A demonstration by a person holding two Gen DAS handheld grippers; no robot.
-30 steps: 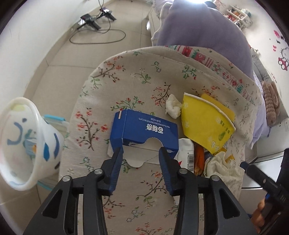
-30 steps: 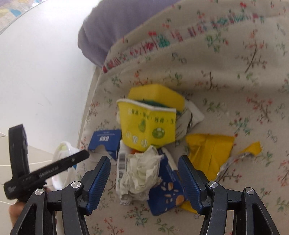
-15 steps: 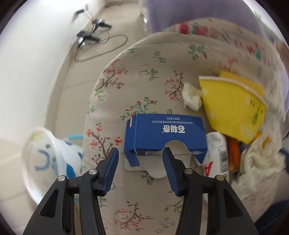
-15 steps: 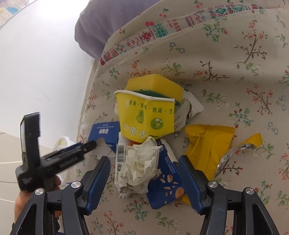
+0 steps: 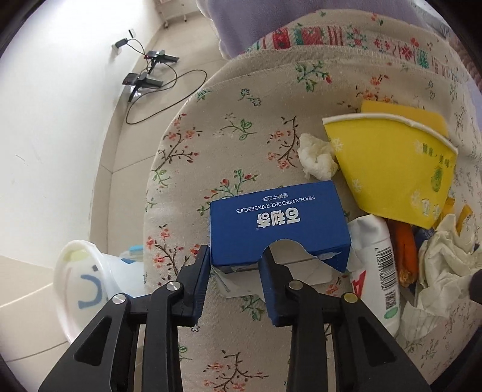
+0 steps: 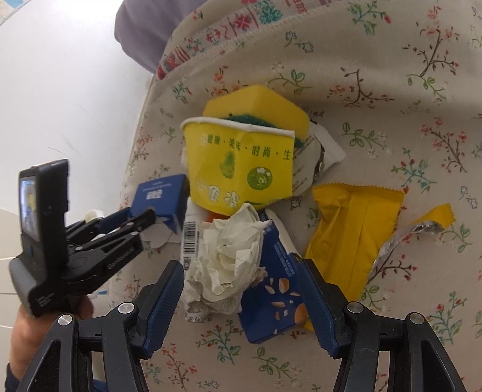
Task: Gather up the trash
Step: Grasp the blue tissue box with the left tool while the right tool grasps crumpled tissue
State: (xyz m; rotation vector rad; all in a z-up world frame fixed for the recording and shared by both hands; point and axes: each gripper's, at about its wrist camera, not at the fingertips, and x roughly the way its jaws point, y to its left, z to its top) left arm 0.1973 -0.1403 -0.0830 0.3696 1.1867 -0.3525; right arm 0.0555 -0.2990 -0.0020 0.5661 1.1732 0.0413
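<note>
A blue biscuit box [image 5: 278, 224] lies on the floral cushion [image 5: 241, 126]. My left gripper [image 5: 235, 256] is open, its fingertips at the box's near left corner, one on each side. It also shows in the right wrist view [image 6: 132, 220] at the same box [image 6: 159, 199]. My right gripper [image 6: 241, 271] is open and straddles a crumpled white tissue [image 6: 232, 253] and a second blue box [image 6: 274, 289]. A flattened yellow paper cup [image 6: 238, 169], a yellow sponge [image 6: 256, 102] and a yellow wrapper [image 6: 352, 223] lie around.
A white bin with a blue face [image 5: 87, 286] stands on the floor left of the cushion. A white bottle [image 5: 376, 265] and a small tissue ball [image 5: 316, 156] lie by the box. Cables and chargers [image 5: 147, 81] lie on the floor. A purple blanket [image 6: 144, 27] sits behind.
My left gripper has moved forward and its fingertips have reached the blue biscuit box's near edge. My right gripper has lowered slightly toward the crumpled tissue, still open.
</note>
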